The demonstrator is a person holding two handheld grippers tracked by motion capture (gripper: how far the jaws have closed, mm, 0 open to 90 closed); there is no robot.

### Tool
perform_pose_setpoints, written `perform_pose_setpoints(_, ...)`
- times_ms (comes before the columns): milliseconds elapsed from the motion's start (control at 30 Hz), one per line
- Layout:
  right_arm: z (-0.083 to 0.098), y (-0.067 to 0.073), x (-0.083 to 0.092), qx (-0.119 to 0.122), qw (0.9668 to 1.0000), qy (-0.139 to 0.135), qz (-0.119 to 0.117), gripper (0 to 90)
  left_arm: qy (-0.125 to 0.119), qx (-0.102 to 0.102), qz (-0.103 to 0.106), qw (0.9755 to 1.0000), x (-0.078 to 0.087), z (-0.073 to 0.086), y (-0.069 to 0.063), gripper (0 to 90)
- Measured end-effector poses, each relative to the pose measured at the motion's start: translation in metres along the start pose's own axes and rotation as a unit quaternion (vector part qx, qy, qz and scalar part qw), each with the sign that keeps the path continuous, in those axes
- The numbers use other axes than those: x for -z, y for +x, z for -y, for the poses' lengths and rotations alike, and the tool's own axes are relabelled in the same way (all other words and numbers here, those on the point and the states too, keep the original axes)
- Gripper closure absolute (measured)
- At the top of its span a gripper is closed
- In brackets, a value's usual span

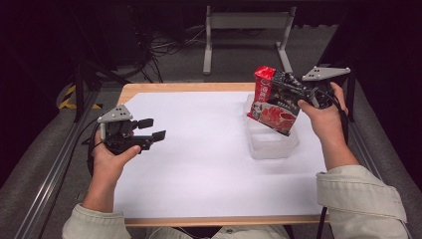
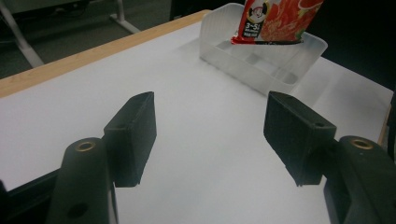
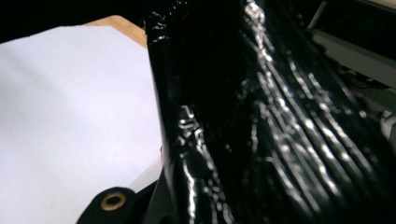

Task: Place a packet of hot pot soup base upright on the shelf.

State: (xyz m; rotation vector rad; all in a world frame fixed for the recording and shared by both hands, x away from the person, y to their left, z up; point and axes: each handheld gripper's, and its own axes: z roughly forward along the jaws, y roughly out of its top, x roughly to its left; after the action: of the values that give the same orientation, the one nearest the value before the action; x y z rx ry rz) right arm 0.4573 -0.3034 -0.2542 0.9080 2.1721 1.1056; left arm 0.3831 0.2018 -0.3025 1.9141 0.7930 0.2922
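Observation:
A red and black snack packet (image 1: 271, 102) hangs tilted over the clear plastic tray (image 1: 271, 144) at the right of the white table sheet, held by my right gripper (image 1: 291, 87), which is shut on its upper part. Its lower edge dips into the tray (image 2: 280, 70), as the packet (image 2: 275, 21) appears in the left gripper view. Up close in the right gripper view, the packet's glossy black back (image 3: 261, 121) covers the jaws. My left gripper (image 1: 152, 129) hovers open over the left side of the sheet, with nothing between its fingers (image 2: 133, 135).
The white sheet (image 1: 199, 149) covers most of the wooden table (image 1: 149, 87). A metal table frame (image 1: 246, 30) and cables lie on the floor beyond the far edge. Aluminium rails run along both sides.

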Motion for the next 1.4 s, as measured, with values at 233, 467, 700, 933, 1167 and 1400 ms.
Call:
perform_pose_setpoints(233,0.008,-0.001,-0.005,-0.004,0.9999,0.011,-0.001,82.5,0.003,0.003,0.002,1.0000,-0.001,0.001,0.000,35.4)
perform_pose_setpoints(467,0.014,-0.002,-0.007,-0.010,0.9999,0.010,-0.007,82.4,0.004,0.000,0.001,1.0000,-0.001,0.001,0.000,35.3)
perform_pose_setpoints(700,0.020,-0.003,-0.008,-0.004,0.9999,0.008,-0.011,82.3,0.004,0.003,0.002,1.0000,-0.002,0.001,-0.001,35.3)
perform_pose_setpoints(933,0.030,-0.006,-0.009,-0.012,0.9998,0.002,-0.017,82.3,0.008,0.001,0.003,1.0000,-0.003,0.001,-0.001,35.3)
perform_pose_setpoints(1167,0.037,-0.002,-0.017,0.006,0.9994,0.028,-0.020,82.2,0.009,0.000,0.001,1.0000,-0.004,0.001,-0.001,35.3)
perform_pose_setpoints(1400,0.052,0.000,-0.031,0.005,0.9989,0.037,-0.028,81.6,0.010,-0.001,-0.001,0.9999,-0.004,0.002,0.001,35.1)
